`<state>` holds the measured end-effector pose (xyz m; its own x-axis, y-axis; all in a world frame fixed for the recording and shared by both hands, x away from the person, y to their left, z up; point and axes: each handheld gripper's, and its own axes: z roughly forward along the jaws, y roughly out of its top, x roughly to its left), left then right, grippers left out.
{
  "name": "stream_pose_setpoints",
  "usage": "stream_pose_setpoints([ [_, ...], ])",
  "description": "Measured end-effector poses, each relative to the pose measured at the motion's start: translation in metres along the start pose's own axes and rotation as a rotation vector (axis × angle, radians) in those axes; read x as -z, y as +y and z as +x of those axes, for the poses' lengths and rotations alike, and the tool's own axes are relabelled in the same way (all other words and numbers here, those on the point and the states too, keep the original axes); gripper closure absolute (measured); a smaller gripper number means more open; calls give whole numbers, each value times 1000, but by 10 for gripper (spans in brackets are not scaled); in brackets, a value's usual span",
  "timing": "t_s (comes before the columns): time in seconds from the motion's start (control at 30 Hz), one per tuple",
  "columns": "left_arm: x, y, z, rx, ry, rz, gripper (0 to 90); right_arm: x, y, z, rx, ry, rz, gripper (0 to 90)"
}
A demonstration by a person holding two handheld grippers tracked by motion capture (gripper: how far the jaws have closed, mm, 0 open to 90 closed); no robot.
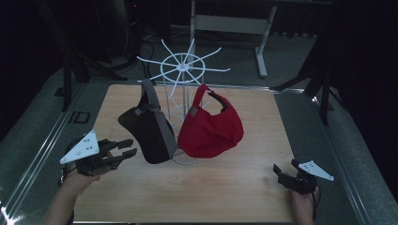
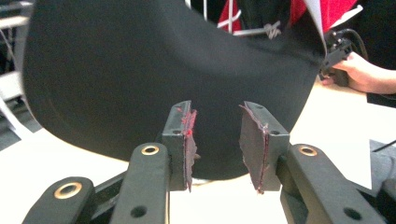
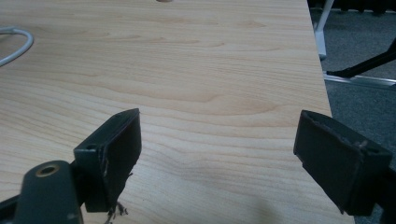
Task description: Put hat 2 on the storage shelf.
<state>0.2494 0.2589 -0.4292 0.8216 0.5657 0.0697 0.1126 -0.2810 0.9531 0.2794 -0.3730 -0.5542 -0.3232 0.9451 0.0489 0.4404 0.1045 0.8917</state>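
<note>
A black cap (image 1: 150, 133) and a red cap (image 1: 211, 131) hang side by side on a white wire rack (image 1: 183, 70) at the middle of the wooden table (image 1: 234, 187). My left gripper (image 1: 130, 147) is open just left of the black cap, level with its lower part. In the left gripper view the black cap (image 2: 140, 70) looms right past my open left gripper (image 2: 215, 144), with nothing between the pads. My right gripper (image 1: 284, 171) rests open near the table's front right corner. In the right gripper view it (image 3: 217, 158) stands wide open over bare wood.
The rack's round white base ring (image 1: 185, 161) lies on the table under the caps, and a piece of the ring (image 3: 14, 44) shows at left in the right gripper view. Metal rails border the table. A desk frame (image 1: 263, 42) stands on the floor behind.
</note>
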Motion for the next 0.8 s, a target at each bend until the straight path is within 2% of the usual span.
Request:
stream_pose_setpoints([
  [0.23, -9, -29, -3, 50, -16, 24, 644, 0, 0, 0, 4, 1, 0, 149],
  [0.37, -13, -44, -5, 61, -17, 37, 644, 0, 0, 0, 7, 2, -3, 149],
  [0.6, -17, -64, -9, 89, -20, 42, 644, 0, 0, 1, 10, 1, -2, 149],
  [0.8, -19, -77, -11, 100, -13, 68, 644, 0, 0, 1, 12, 0, -2, 149],
])
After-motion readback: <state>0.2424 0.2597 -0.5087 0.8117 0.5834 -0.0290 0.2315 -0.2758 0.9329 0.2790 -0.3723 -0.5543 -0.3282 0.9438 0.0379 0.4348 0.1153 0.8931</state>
